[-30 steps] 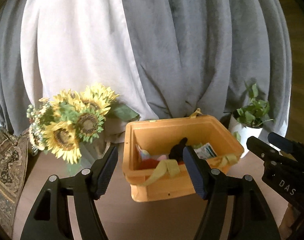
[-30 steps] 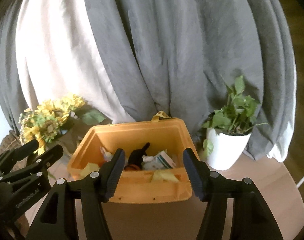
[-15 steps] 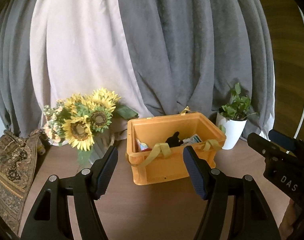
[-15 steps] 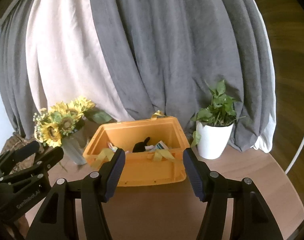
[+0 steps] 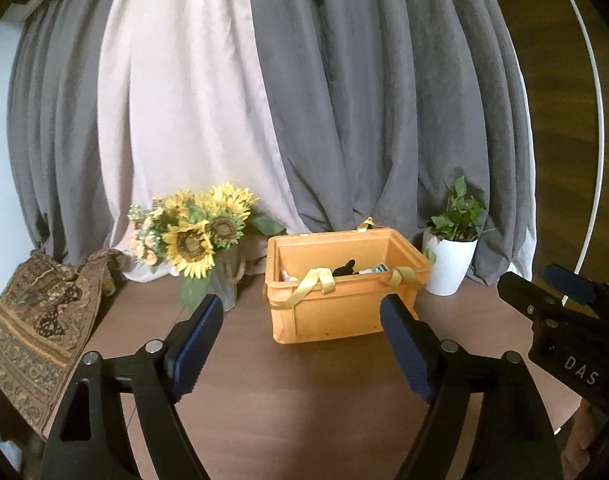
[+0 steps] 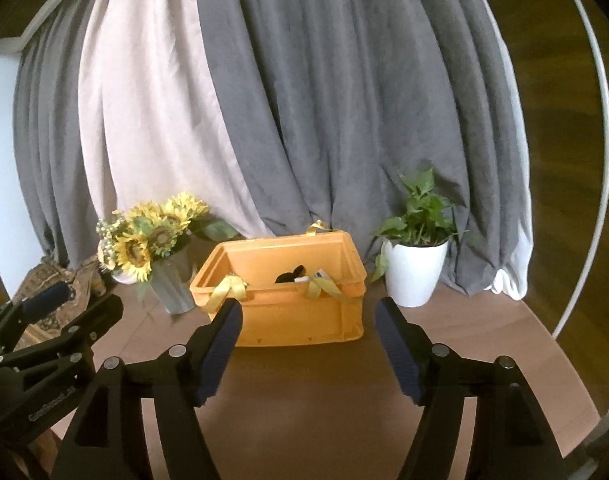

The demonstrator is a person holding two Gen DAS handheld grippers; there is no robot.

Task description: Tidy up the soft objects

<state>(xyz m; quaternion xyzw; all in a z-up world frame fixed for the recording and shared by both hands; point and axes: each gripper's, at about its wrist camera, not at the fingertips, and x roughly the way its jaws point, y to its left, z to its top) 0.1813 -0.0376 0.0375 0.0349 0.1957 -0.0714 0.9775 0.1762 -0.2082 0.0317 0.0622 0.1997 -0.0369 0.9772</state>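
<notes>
L to R on the brown table (image 5: 304, 420): patterned cloth (image 5: 36, 328), sunflower bouquet (image 5: 192, 236), orange crate (image 5: 336, 312) w/ yellow straps (image 5: 316, 280) draping over its front rim, soft items incl. a black one (image 5: 344, 269) sitting inside, white potted plant (image 5: 450, 264). Left gripper (image 5: 300, 340) & right gripper (image 6: 304, 340) are hovering before the crate, jaws opening wide, nothing btwn them.

Soft, dim indoor light fills both fisheye views, brightest on the pale curtain (image 5: 176, 112) at the left, while the brown table (image 5: 304, 400) carries only faint shadows and no glare. The lens bends straight lines hard toward dark, vignetted corners. The orange crate (image 6: 288, 320) and sunflowers (image 5: 192, 236) look slightly soft, and the nearest parts at the bottom edge are blurred.
</notes>
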